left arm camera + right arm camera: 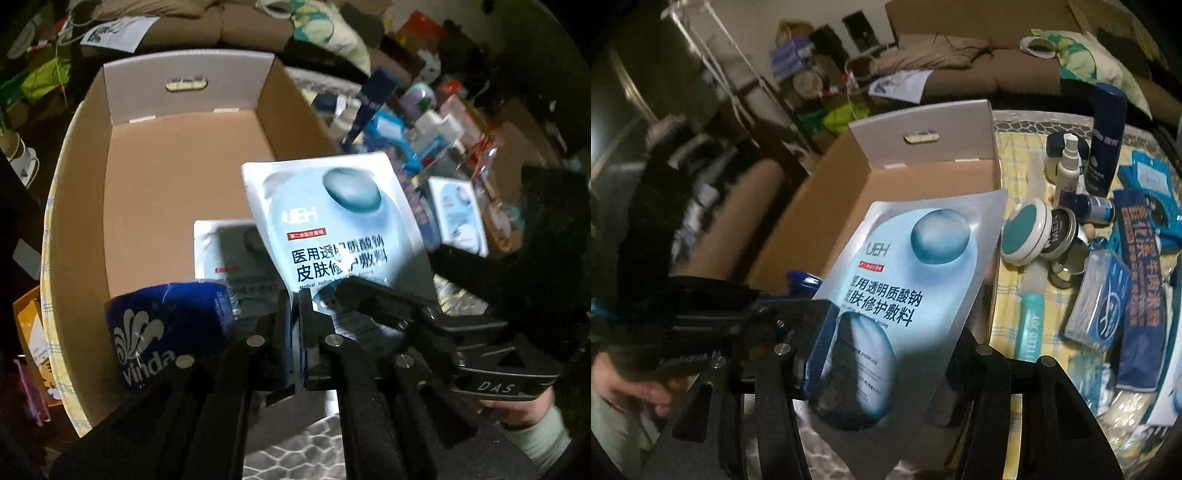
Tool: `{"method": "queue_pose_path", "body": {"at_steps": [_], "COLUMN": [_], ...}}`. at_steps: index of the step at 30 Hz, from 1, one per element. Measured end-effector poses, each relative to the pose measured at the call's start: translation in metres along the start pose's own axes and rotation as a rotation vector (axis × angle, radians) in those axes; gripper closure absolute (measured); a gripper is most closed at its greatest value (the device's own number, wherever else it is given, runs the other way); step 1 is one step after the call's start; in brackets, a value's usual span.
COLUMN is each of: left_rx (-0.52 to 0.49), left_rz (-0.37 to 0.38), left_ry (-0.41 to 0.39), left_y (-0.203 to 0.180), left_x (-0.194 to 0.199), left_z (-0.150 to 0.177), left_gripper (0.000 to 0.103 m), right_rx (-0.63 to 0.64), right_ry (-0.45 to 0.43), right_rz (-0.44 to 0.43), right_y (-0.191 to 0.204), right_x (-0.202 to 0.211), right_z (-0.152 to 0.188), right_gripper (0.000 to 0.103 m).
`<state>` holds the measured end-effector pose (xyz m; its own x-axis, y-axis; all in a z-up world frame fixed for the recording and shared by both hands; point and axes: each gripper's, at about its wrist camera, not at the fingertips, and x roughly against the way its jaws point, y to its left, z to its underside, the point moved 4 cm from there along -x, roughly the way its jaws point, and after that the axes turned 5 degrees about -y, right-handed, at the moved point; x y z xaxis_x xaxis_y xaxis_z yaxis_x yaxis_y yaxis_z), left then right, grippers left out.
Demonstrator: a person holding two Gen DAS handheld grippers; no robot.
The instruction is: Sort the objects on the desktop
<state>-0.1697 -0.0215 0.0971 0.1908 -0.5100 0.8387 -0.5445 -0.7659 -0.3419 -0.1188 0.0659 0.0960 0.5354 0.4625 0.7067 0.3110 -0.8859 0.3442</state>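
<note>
A dim, cluttered room: brown sofa behind, an open cardboard box on a yellow-checked cloth.

My left hand-held gripper (295,317) is pressed together on the bottom edge of a pale blue face-mask sachet (332,221), holding it upright over the near end of the cardboard box (184,166). My right hand-held gripper (882,373) has the same sachet (905,280) lying between its spread fingers; whether they touch it I cannot tell. Inside the box, a second sachet (221,251) lies flat, with a blue Vinda tissue pack (162,332) just beside it. To the right of the box, toiletries crowd the cloth: a round teal-lidded tin (1023,230), a spray bottle (1067,166), a tall dark-blue bottle (1106,140).
</note>
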Motion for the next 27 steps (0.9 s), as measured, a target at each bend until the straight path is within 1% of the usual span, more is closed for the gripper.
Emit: {"method": "queue_pose_path", "body": {"at_steps": [2,3,6,7,10,11,13,17,19,21,22,24,25,27], "left_rx": [-0.034,-0.053,-0.107,-0.117,-0.125,-0.134,-0.142,-0.142,-0.126,-0.101,-0.091,-0.078,-0.077,-0.079], "left_rz": [-0.038,-0.064,-0.124,-0.131,-0.125,-0.126,-0.142,-0.144,-0.146,-0.137,-0.123,-0.097,-0.088,-0.045], "left_ry": [0.022,0.035,0.069,0.072,0.072,0.076,0.075,0.065,0.049,0.022,0.008,-0.026,-0.044,-0.085], "left_y": [-0.001,-0.003,0.000,0.000,0.004,0.004,0.004,0.001,0.002,0.002,-0.001,-0.011,-0.018,-0.038], "left_x": [-0.008,-0.011,-0.012,-0.010,-0.003,-0.003,0.000,0.008,0.013,0.020,0.023,0.031,0.034,0.041], "left_z": [0.006,0.009,0.020,0.023,0.027,0.027,0.028,0.026,0.022,0.017,0.015,0.011,0.009,0.007], "left_gripper": [0.096,0.093,0.087,0.087,0.076,0.071,0.070,0.069,0.063,0.050,0.047,0.035,0.032,0.023], "right_rx": [0.035,0.052,0.122,0.146,0.200,0.202,0.187,0.151,0.139,0.132,0.125,0.109,0.103,0.089], "right_ry": [0.040,0.058,0.099,0.099,0.098,0.098,0.097,0.066,0.049,0.024,0.009,-0.019,-0.032,-0.055], "right_rz": [0.032,0.047,0.116,0.130,0.174,0.169,0.164,0.151,0.144,0.144,0.146,0.150,0.157,0.185], "right_y": [-0.001,-0.002,0.000,0.003,0.008,0.008,0.006,0.000,-0.003,-0.006,-0.008,-0.018,-0.024,-0.042], "right_x": [-0.013,-0.018,-0.031,-0.032,-0.032,-0.032,-0.029,-0.012,0.002,0.021,0.032,0.055,0.067,0.091], "right_z": [0.004,0.006,0.015,0.019,0.023,0.024,0.025,0.021,0.018,0.016,0.013,0.011,0.011,0.014], "right_gripper": [0.047,0.047,0.049,0.049,0.046,0.046,0.046,0.046,0.046,0.043,0.041,0.033,0.031,0.025]}}
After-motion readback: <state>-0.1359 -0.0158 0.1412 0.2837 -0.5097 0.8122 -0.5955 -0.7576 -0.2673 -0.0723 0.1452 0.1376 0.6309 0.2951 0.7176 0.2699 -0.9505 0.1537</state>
